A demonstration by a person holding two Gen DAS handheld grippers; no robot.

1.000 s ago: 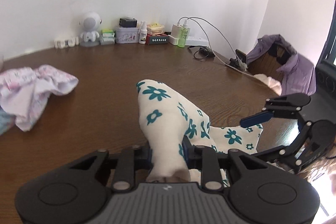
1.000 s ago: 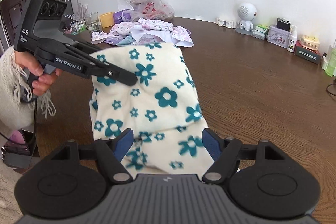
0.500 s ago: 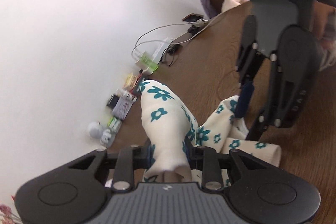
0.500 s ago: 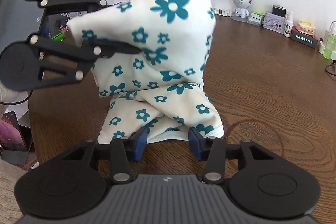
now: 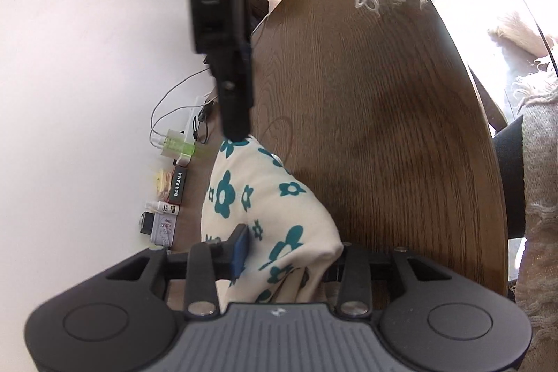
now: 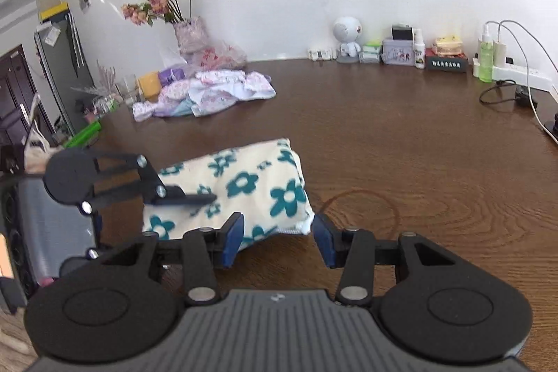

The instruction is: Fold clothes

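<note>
Dark brown wooden table (image 6: 401, 142), visible grain, curved near edge, a faint ring mark on its top. Folded cream cloth with teal flowers (image 6: 251, 187) lies near front. Heap of pale floral clothes (image 6: 216, 93) at back left. Along far wall: small white robot figure (image 6: 347, 35), tin box (image 6: 397, 51), green bottle (image 6: 484, 58), white power strip (image 6: 519, 72) with cables.

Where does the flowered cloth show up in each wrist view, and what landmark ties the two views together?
Left wrist: flowered cloth sits low centre, running up from between the camera's own jaws, the view rolled sideways.
Right wrist: flowered cloth lies lower centre on the table, just ahead of the jaws.
Shared landmark: the green bottle by the wall, left of the cloth in the left view, far right in the right view.
</note>
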